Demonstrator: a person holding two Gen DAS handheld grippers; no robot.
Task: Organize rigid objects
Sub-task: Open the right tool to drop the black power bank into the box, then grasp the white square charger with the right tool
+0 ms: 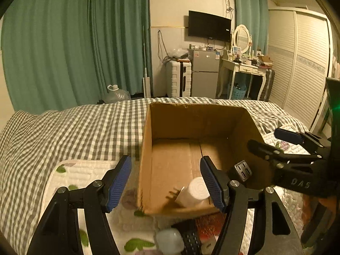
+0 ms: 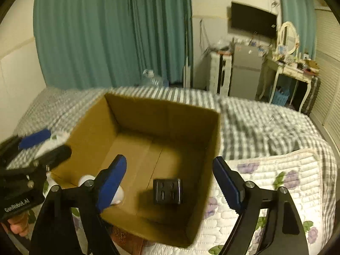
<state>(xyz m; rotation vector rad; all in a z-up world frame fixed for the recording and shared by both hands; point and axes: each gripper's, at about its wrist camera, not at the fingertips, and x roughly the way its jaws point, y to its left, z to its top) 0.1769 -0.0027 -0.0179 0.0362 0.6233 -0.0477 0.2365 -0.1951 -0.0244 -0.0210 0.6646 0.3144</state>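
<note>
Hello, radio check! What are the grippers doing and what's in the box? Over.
Both hand-held grippers, left and right, open, empty. Black charger cube and white cup inside cardboard box. Nothing blocking the box.

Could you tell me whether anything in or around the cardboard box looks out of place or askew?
Nothing looks damaged or spilled. The white cup lies tipped on its side in the cardboard box, and the black charger cube appears in mid-drop below the open right gripper.

Both wrist views face the far wall, looking down close into one shared cardboard box (image 1: 170, 123) (image 2: 136, 119): left from its left-front corner, right from front-right.
</note>
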